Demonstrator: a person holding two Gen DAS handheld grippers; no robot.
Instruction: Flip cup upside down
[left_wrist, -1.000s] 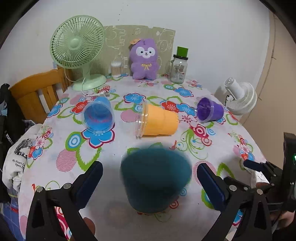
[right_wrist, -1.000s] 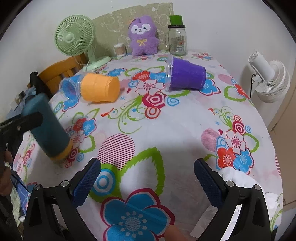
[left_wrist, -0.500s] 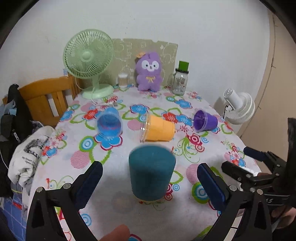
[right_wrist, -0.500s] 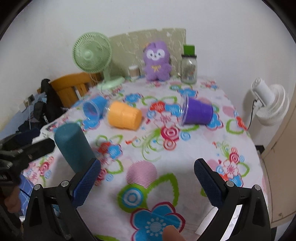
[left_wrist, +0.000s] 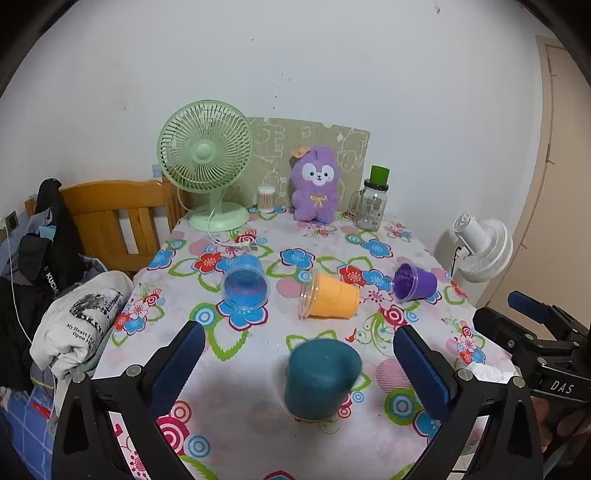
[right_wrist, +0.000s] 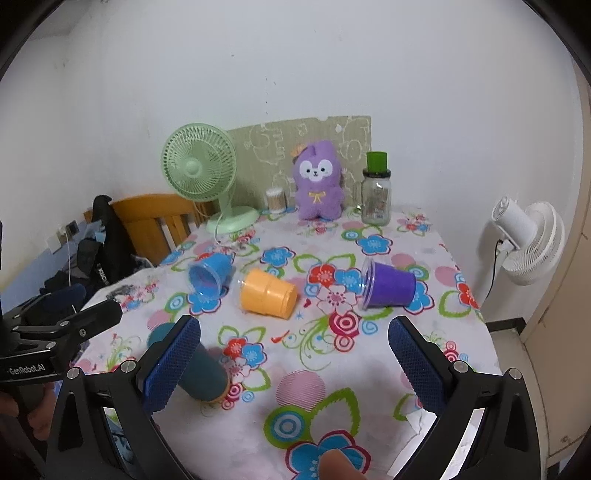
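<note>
Cup: the dark teal plastic cup (left_wrist: 320, 380) is standing mouth-down on the flower-patterned counter (left_wrist: 258, 417), closed base facing up.
Left gripper (left_wrist: 299, 365): jaws are gaping wide, cup sitting between them, untouched.
Right gripper (right_wrist: 293, 358): jaws are spread, holding nothing.

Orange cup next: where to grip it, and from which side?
Grip the orange cup across its tapered side wall, mid-body, coming down from above, probably with the open left gripper. It lies on its side on the table, clear rim pointing left toward the blue cup, so wall flanks are exposed.
</note>
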